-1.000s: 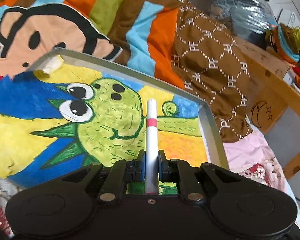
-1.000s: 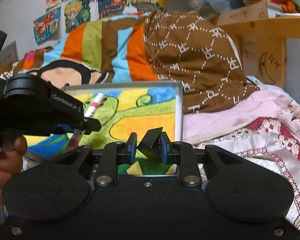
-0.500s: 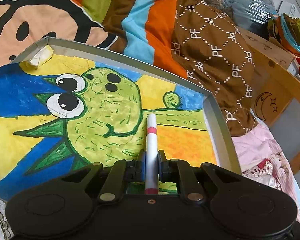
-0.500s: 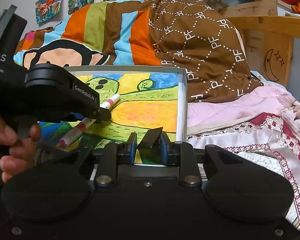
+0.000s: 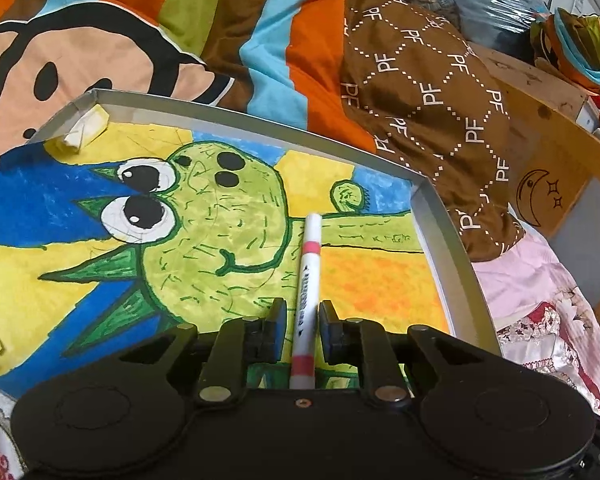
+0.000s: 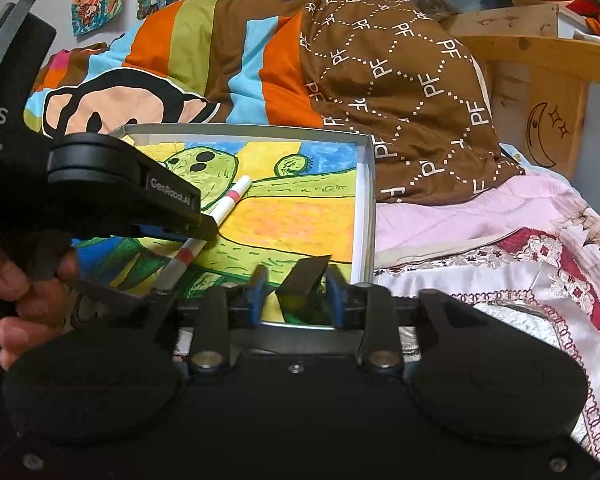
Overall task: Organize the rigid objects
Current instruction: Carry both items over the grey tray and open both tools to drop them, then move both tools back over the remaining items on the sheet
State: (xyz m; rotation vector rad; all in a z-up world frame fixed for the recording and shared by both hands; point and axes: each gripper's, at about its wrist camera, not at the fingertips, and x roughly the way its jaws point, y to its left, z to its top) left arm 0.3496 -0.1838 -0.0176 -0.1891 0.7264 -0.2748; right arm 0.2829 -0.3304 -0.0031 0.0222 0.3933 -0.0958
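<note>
Over the shallow box [image 5: 452,232] on the bed, the left claw [image 5: 302,330] stands spread, its fingers clear either side of the white marker [image 5: 308,280] lying on the drawing. Bare paper stretches rightward to the box's raised rim. The right claw [image 6: 296,294], spread too, straddles a dark wedge [image 6: 304,276] by the near rim.

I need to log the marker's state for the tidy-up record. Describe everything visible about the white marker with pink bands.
The marker is a slim white cylinder, plastic by its look, with a pink band near each end and small dark print along the barrel. It lies flat on the cactus drawing inside the grey shallow box, pointing away from the left claw. Both fingers of that claw stand apart from the barrel with gaps showing, so nothing grips it. The right wrist view shows it slanting under that claw.
</note>
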